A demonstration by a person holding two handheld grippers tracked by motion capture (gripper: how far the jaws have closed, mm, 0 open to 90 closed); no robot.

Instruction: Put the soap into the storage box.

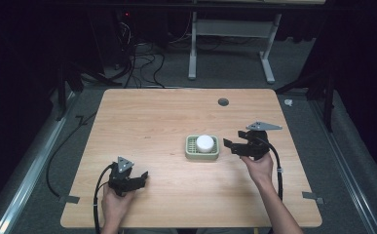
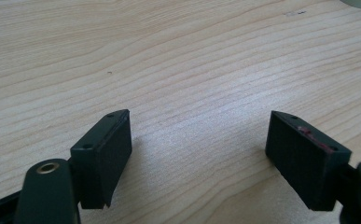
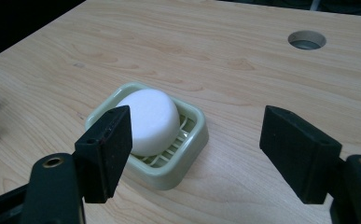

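A round white soap bar (image 1: 205, 143) (image 3: 149, 120) lies in a pale green slotted soap dish (image 1: 191, 154) (image 3: 194, 140) near the middle of the wooden table (image 1: 166, 117). My right gripper (image 1: 229, 145) (image 3: 197, 128) hovers just to the right of the dish, pointing at it. Its jaws are open with nothing between them, and the soap sits beyond the left jaw. My left gripper (image 1: 144, 176) (image 2: 199, 154) rests low over bare wood at the front left, open and holding nothing. Its jaw tips peek in at the left edge of the right gripper view.
A round cable hole (image 1: 223, 102) (image 3: 307, 39) is set in the table's far right part. Beyond the table stand a white desk frame (image 1: 230, 29) and loose cables on the floor (image 1: 142, 63). Dark floor surrounds the table's edges.
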